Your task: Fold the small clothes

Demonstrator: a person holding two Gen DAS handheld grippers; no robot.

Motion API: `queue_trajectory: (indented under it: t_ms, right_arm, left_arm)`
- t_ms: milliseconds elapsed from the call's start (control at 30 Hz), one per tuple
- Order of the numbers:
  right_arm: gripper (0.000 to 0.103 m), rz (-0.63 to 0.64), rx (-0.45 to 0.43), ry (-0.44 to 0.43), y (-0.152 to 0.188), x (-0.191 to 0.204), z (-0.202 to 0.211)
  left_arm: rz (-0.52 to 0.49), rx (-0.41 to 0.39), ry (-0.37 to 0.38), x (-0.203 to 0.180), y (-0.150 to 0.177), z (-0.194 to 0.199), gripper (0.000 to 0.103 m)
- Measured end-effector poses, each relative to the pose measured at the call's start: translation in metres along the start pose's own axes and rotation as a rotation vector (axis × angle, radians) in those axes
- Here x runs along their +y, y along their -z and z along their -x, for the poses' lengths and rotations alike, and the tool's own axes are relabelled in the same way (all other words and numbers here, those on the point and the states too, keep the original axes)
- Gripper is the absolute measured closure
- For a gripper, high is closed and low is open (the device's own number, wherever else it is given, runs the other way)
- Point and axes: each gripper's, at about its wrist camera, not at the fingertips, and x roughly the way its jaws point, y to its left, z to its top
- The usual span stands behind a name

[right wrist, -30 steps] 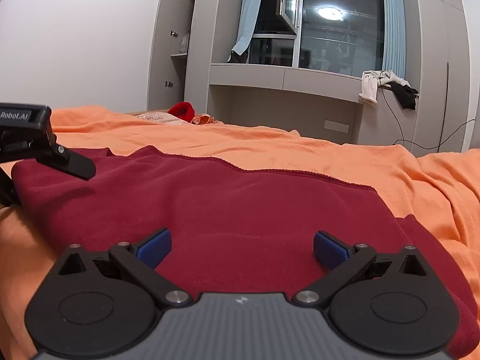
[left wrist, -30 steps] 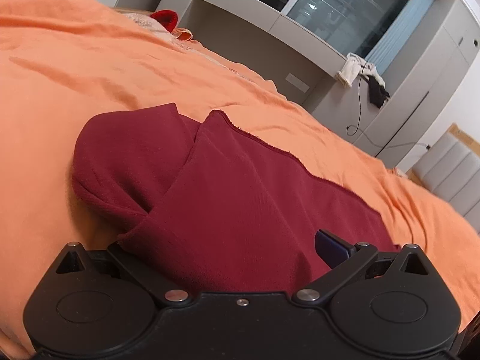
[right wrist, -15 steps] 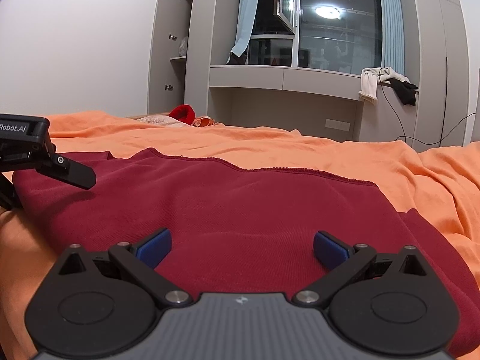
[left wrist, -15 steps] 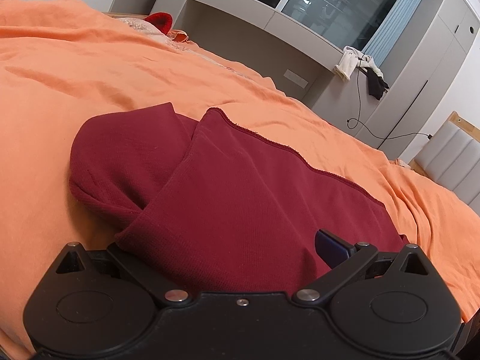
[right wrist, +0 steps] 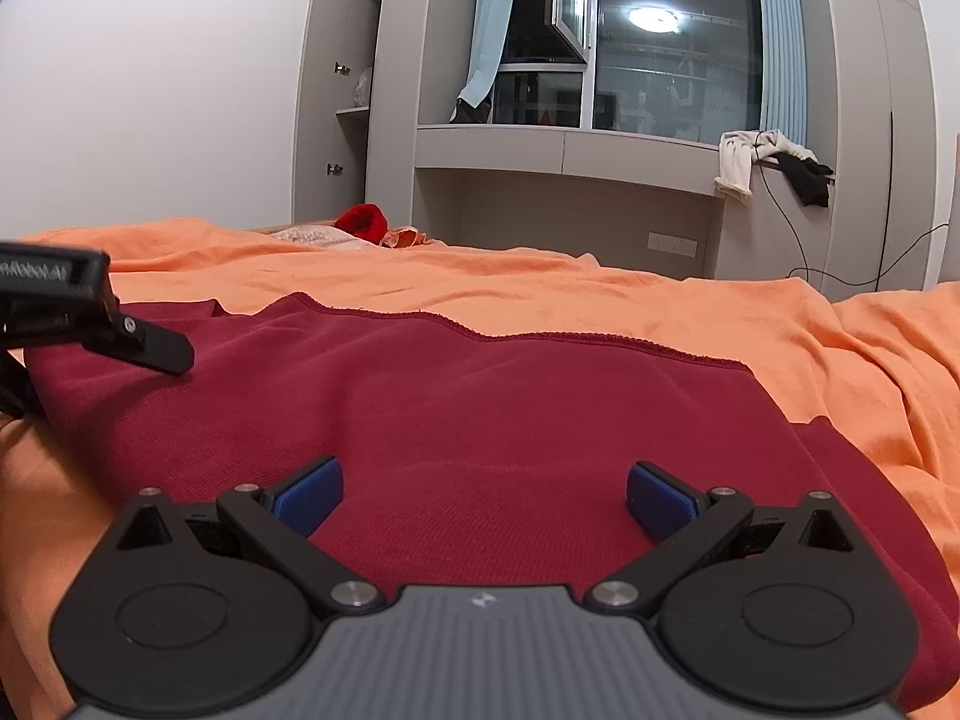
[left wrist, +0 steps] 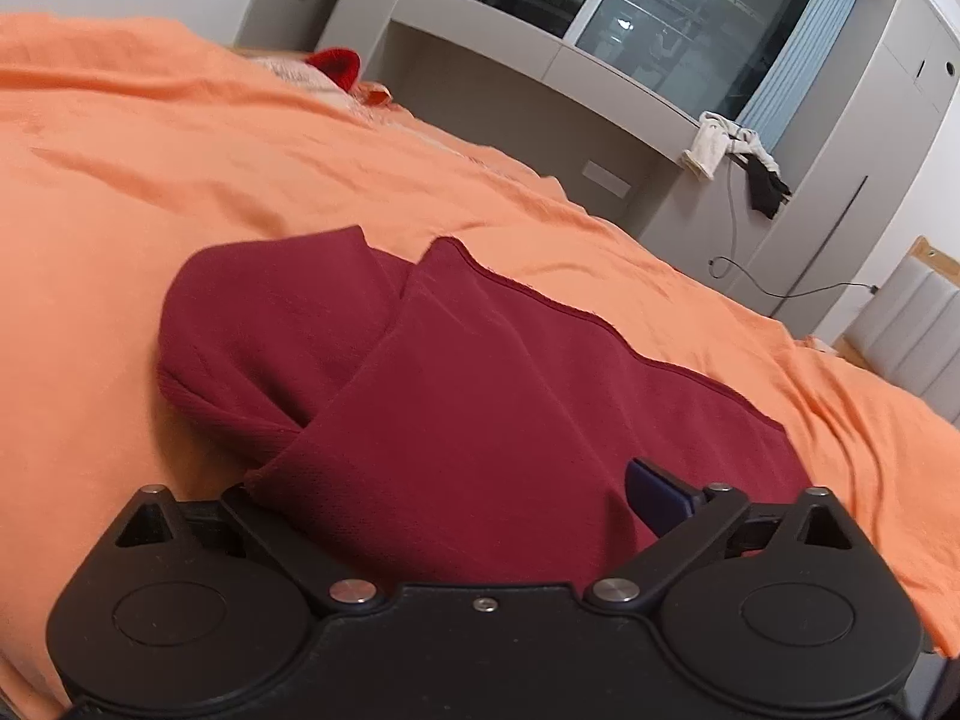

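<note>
1. Little has moved over the last second: your left gripper [left wrist: 480,516] has tipped up a touch, so more of the window wall shows above the bed, while the dark red garment [right wrist: 480,420] lies just as it did.
2. That garment sits spread on the orange bedspread [right wrist: 600,300], its hemmed edge running across the far side and a sleeve [left wrist: 258,336] doubled out to the left.
3. Your left gripper has a fold of the garment lying between its jaws. One blue pad [left wrist: 657,495] shows, the other is buried under cloth, and the linkage looks spread, so you are not clamped on it.
4. Your right gripper [right wrist: 483,495] hovers low over the near edge, jaws released wide, both pads bare and nothing between them.
5. You seem to be at the pre-grasp stage of a fold: neither side has the fabric pinched yet.
6. Beyond the bed you have a red item [right wrist: 360,221], grey cabinets and clothes [right wrist: 774,171] draped on the ledge, none of which matter here.
</note>
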Motion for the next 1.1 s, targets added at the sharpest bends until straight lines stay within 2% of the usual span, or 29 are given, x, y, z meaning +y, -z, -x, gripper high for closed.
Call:
queue_trajectory:
  t_ms: [167, 267, 467, 633, 667, 733, 867, 1100]
  right_arm:
    - [0.000, 0.003, 0.003, 0.011, 0.000, 0.002, 0.002]
    - [0.000, 0.035, 0.014, 0.004, -0.006, 0.003, 0.008]
    - [0.000, 0.085, 0.001, -0.005, -0.016, -0.007, 0.025]
    - [0.000, 0.062, -0.017, 0.023, -0.019, -0.024, 0.040]
    - [0.000, 0.051, -0.018, 0.033, -0.019, -0.030, 0.043]
    - [0.000, 0.028, -0.019, 0.051, -0.019, -0.040, 0.047]
    - [0.000, -0.062, -0.020, 0.079, -0.022, -0.066, 0.056]
    - [0.000, -0.186, -0.084, 0.127, -0.036, -0.115, 0.080]
  left_arm:
    - [-0.020, -0.025, -0.024, -0.001, 0.002, 0.003, 0.011]
    - [-0.022, -0.044, -0.042, -0.001, 0.003, 0.004, 0.019]
    - [0.021, -0.067, -0.067, 0.003, -0.002, 0.003, 0.039]
    - [0.015, -0.074, -0.087, 0.000, -0.006, 0.000, 0.063]
    - [0.007, -0.079, -0.087, -0.002, -0.007, 0.001, 0.066]
    - [-0.024, -0.105, -0.072, -0.007, -0.012, 0.003, 0.077]
    - [-0.123, -0.134, -0.039, -0.026, -0.025, 0.006, 0.087]
    - [-0.319, -0.156, 0.013, -0.092, -0.046, 0.007, 0.089]
